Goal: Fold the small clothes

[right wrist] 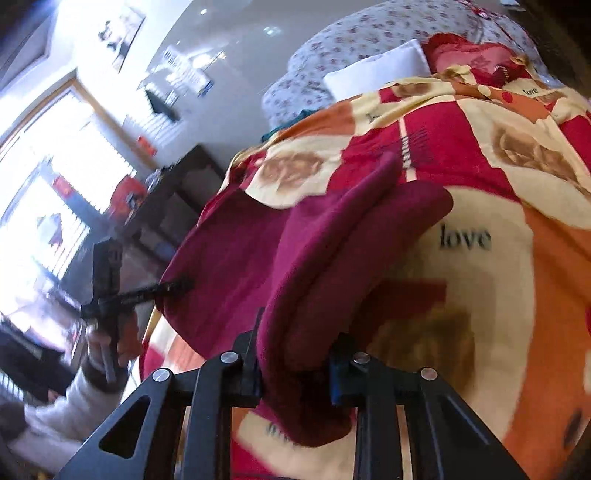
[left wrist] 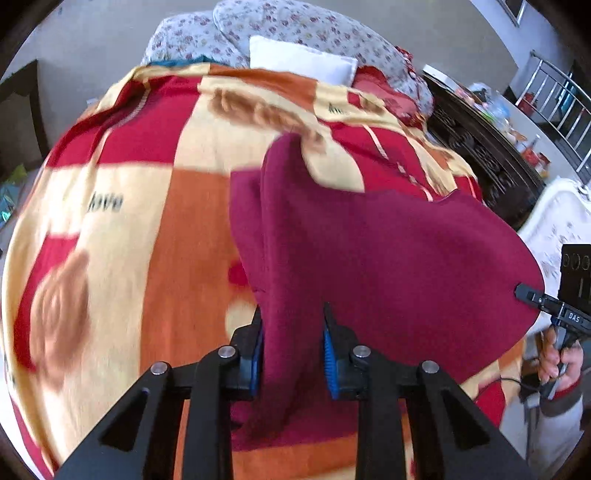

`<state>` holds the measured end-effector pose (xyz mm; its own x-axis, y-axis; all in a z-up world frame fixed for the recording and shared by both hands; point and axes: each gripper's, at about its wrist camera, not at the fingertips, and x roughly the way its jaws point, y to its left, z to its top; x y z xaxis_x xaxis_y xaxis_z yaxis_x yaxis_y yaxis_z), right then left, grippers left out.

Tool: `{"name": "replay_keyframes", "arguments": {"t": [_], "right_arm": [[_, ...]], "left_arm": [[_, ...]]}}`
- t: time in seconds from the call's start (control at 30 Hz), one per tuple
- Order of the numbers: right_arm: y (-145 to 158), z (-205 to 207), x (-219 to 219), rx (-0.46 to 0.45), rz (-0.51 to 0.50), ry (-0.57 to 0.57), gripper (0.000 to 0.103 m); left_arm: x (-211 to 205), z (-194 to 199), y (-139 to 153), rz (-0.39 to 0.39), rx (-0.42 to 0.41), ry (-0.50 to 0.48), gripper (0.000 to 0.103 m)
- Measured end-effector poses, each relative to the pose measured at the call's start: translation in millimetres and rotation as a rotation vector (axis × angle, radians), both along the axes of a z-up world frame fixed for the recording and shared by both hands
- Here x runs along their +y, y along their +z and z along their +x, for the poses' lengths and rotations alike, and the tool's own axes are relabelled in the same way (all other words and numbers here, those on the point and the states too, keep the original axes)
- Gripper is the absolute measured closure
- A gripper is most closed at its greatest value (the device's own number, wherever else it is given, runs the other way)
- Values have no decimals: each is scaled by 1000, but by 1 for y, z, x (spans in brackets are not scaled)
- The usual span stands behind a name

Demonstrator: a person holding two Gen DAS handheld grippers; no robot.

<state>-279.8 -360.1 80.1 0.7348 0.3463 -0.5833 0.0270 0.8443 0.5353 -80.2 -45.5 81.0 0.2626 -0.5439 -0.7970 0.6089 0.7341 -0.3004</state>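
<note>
A maroon fleece garment is lifted off a red, orange and cream blanket on a bed. My left gripper is shut on a bunched fold of it, the blue pads pressing the cloth from both sides. In the right wrist view the same maroon garment is pinched in my right gripper, which is shut on another bunched edge. The cloth spans between the two grippers. The right gripper's tip bites the far edge in the left wrist view, and the left gripper's tip shows in the right wrist view.
Floral pillows and a white pillow lie at the head of the bed. A dark carved cabinet with clutter stands to the right. A person's hand holds the right gripper's handle. Bright windows fill the left of the right wrist view.
</note>
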Motion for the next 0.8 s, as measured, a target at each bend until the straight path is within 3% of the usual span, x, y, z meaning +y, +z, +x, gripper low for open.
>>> {"name": "replay_keyframes", "arguments": {"t": [0.07,0.13,0.2,0.3,0.4,0.43,0.53,0.67,0.8], "right_arm": [[-16,-18,3,72,8,-3,67],[-45,-31,-1,207,2,-65,52],[-65,-48,-15,293,35,-164,52],[-39,-70,-21,186,37,-214,52],[-1,-70,-7,70,-65,-200,52],[7,-62,1,52,-102,-185,52],[11,-21,22,73,-213,-163,52],[-15,32,41,148,-315,-146,53],[-46,71,27,237,-381,-174,53]], "left_arm": [[8,-16,-19,45,36,-14,77],[7,-30,-45,146,34,-7,75],[12,-36,-52,173,14,14,69],[24,-36,-31,151,-9,59,63],[33,-39,0,117,-103,95,39],[32,-37,5,118,-121,94,34],[14,-37,9,142,-153,76,34],[-23,-19,-5,138,-126,61,34],[-59,15,-29,204,-158,106,34]]}}
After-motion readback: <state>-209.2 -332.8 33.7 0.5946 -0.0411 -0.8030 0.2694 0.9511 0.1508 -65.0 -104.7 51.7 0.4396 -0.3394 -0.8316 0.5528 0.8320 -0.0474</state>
